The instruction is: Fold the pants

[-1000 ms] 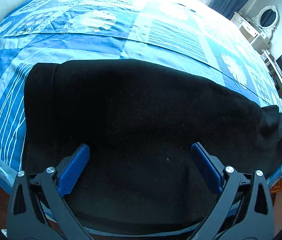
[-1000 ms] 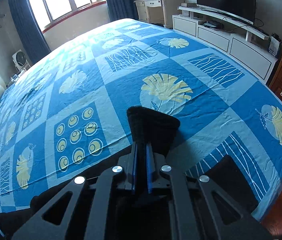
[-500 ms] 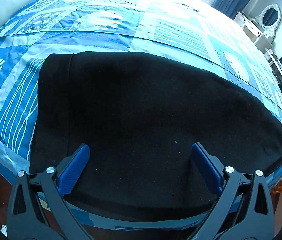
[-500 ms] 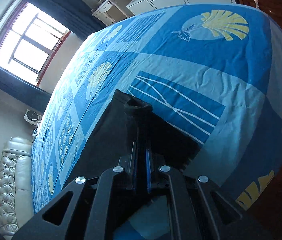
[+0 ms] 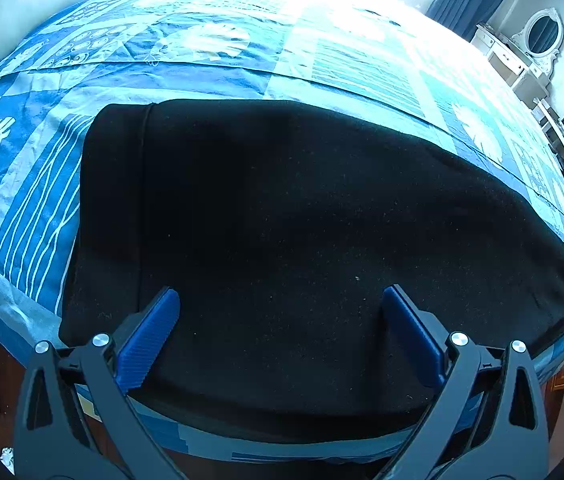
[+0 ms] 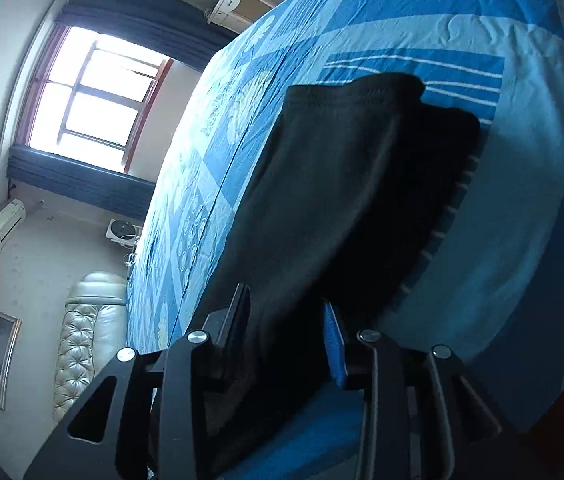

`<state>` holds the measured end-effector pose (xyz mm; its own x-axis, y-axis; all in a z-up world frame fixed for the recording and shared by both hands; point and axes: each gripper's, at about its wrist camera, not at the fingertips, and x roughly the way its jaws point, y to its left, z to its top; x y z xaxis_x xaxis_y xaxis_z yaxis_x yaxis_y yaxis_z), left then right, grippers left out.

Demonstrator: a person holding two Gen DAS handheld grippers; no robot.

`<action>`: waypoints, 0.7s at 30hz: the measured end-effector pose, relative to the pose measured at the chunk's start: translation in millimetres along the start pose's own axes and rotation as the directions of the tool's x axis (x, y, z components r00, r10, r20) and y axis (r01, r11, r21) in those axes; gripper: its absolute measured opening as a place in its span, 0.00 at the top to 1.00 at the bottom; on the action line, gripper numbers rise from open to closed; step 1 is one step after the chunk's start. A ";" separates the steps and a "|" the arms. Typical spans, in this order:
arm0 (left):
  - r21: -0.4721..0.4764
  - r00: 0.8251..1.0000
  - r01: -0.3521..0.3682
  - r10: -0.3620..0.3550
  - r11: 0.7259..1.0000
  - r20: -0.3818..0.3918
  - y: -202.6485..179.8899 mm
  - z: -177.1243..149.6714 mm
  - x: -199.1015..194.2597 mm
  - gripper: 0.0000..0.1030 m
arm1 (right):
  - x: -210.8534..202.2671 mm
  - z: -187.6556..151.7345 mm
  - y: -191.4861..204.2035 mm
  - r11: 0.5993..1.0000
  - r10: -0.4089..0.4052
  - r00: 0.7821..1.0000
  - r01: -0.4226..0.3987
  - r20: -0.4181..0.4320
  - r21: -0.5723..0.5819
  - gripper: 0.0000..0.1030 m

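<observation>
On the bedspread [image 5: 242,76], black pants [image 5: 302,240] lie under the wide-spread left gripper [image 5: 280,300]; right gripper [image 6: 286,320] parted around them.

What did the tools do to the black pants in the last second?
The right tool was pinched shut on one end of the black pants; it lowered that end onto the blue bedspread and has opened, letting go. The pants now lie spread flat. The left tool stayed wide open above them, holding nothing.

Black skeletal left hand-held gripper [image 5: 280,320] and right hand-held gripper [image 6: 287,334] — blue ribbed pads [image 5: 150,334], silver screw heads.
</observation>
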<state>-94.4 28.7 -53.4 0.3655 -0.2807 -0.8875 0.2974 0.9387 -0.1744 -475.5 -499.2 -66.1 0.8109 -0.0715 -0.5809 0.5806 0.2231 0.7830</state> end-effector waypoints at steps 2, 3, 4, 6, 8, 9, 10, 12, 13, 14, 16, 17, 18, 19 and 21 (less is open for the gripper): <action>-0.001 1.000 -0.001 0.001 1.000 0.000 -0.1 -0.1 0.6 0.02 | 14.9 -16.6 10.9 1.000 0.031 0.998 -0.031 -0.060 0.004 0.65; -0.002 1.000 -0.002 0.002 1.000 0.001 -0.3 0.0 0.7 0.02 | 22.6 -25.1 15.0 0.999 0.046 0.995 -0.045 -0.089 0.012 0.65; -0.002 1.000 -0.001 0.001 1.000 0.000 -0.4 0.1 0.9 0.02 | 31.1 -34.0 18.2 0.998 0.061 0.991 -0.058 -0.122 0.022 0.65; -0.006 1.000 0.005 -0.005 1.000 0.001 0.7 0.4 0.7 0.02 | 46.4 -48.5 23.9 0.996 0.089 0.981 -0.083 -0.172 0.041 0.65; -0.009 1.000 0.012 -0.012 1.000 0.004 1.9 0.4 -0.3 0.02 | 54.4 -62.3 32.3 0.995 0.096 0.977 -0.092 -0.191 0.029 0.65; -0.007 1.000 0.014 -0.014 1.000 0.005 2.0 0.1 -0.6 0.02 | 58.0 -68.0 38.3 0.996 0.092 0.976 -0.091 -0.199 0.013 0.65; -0.001 1.000 0.014 -0.014 1.000 0.006 1.6 -0.3 -0.9 0.02 | 60.7 -74.1 45.5 0.996 0.082 0.975 -0.086 -0.208 -0.008 0.65; 0.015 1.000 0.008 -0.008 1.000 0.007 0.1 -1.2 -1.2 0.02 | 67.1 -84.9 57.7 0.996 0.069 0.969 -0.082 -0.237 -0.046 0.94; 0.020 1.000 0.005 -0.005 1.000 0.009 -0.4 -1.7 -1.8 0.02 | 65.3 -87.5 61.0 0.995 0.054 0.973 -0.070 -0.224 -0.064 0.94; 0.024 1.000 0.003 -0.003 1.000 0.009 -0.9 -2.1 -2.4 0.02 | 62.2 -88.9 63.6 0.995 0.048 0.976 -0.066 -0.213 -0.077 0.94; 0.031 1.000 0.001 -0.001 1.000 0.012 -1.3 -3.0 -4.9 0.02 | 57.7 -89.1 63.1 0.995 0.044 0.977 -0.061 -0.208 -0.079 0.94; 0.033 1.000 0.002 -0.003 0.999 0.017 -0.7 -3.8 -6.4 0.02 | 58.0 -87.9 61.2 0.996 0.039 0.976 -0.056 -0.213 -0.074 0.94; 0.035 1.000 0.003 -0.004 0.999 0.018 0.2 -4.7 -7.5 0.02 | 57.1 -89.7 58.6 0.996 0.033 0.975 -0.050 -0.218 -0.073 0.94; 0.037 1.000 0.006 -0.007 0.999 0.021 1.3 -5.8 -9.1 0.02 | 58.2 -91.6 55.0 0.997 0.028 0.975 -0.045 -0.221 -0.068 0.94; 0.040 0.999 0.014 -0.015 0.999 0.029 4.1 -8.0 -12.1 0.02 | 61.0 -95.1 46.8 0.998 0.039 0.974 -0.049 -0.225 -0.038 0.94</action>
<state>-104.7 37.5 -46.7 0.3866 -0.3004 -0.8719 0.3372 0.9260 -0.1696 -405.9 -400.6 -86.0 0.7955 0.1575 -0.5851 0.5373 0.2628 0.8014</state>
